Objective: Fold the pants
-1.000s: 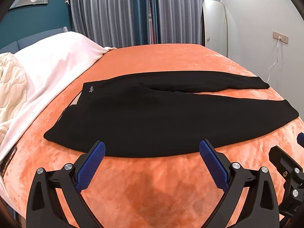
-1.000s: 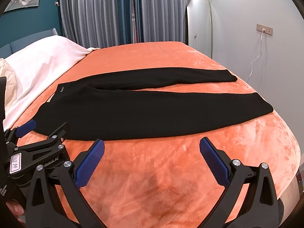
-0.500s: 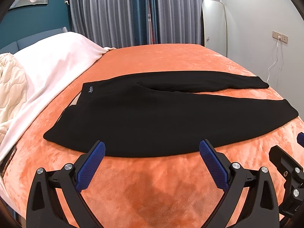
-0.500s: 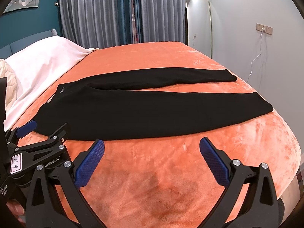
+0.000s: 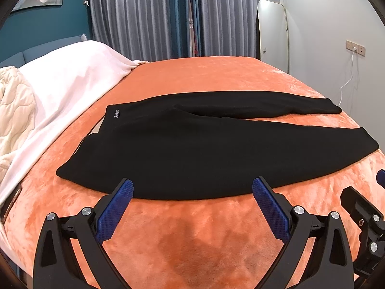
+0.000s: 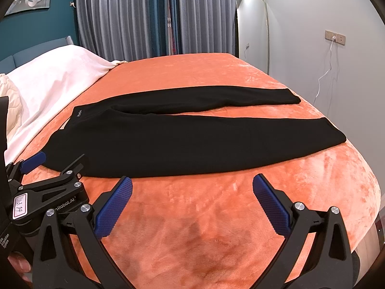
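Black pants (image 5: 192, 149) lie flat on the orange bedspread (image 5: 204, 77), waistband at the left, the two legs spread apart toward the right. They also show in the right wrist view (image 6: 182, 142). My left gripper (image 5: 192, 187) is open and empty, just short of the pants' near edge. My right gripper (image 6: 192, 185) is open and empty, over the bedspread (image 6: 216, 204) a little before the near leg. The left gripper also shows at the left of the right wrist view (image 6: 55, 166), by the waist end.
A white blanket (image 5: 62, 84) and a cream quilt (image 5: 14, 110) lie at the bed's left end. Grey curtains (image 5: 168, 16) and a standing mirror (image 5: 272, 36) are behind the bed. The bed's right edge (image 6: 365, 192) drops off near a wall with a socket and cable (image 6: 332, 55).
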A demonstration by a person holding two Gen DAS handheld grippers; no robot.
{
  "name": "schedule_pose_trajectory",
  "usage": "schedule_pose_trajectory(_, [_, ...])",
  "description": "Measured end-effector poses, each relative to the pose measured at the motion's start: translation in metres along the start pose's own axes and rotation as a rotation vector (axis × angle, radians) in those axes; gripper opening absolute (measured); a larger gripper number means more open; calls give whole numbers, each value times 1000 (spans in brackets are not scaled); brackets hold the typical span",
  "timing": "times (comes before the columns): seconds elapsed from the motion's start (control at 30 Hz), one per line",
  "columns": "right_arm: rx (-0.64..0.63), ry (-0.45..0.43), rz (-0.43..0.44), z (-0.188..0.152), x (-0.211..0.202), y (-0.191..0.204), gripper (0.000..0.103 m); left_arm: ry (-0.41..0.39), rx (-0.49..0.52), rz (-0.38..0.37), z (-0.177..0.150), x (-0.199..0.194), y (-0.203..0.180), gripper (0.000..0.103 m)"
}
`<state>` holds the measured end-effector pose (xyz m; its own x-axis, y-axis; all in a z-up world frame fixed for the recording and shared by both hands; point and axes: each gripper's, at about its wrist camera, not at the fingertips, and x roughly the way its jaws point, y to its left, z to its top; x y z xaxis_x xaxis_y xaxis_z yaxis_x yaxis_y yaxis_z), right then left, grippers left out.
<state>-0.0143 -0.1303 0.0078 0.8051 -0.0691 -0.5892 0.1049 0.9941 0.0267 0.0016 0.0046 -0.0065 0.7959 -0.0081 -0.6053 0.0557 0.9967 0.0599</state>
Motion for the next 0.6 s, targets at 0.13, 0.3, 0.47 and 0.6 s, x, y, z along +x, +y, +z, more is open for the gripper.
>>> schedule_pose_trajectory(0.13, [-1,0,-1,0,0,0,98,-1,1,2,-1,-1,0,98])
schedule_pose_trajectory(0.3, [0,1,-1,0,0,0,98,3,1,2,0,0,0,98])
schedule_pose_trajectory(0.47, [-2,4,0,0,1,1,98,7,0,2,0,1,1,98])
schedule_pose_trajectory(0.6, [4,8,3,0,2,1,98,7,-1,3,0,1,1,98])
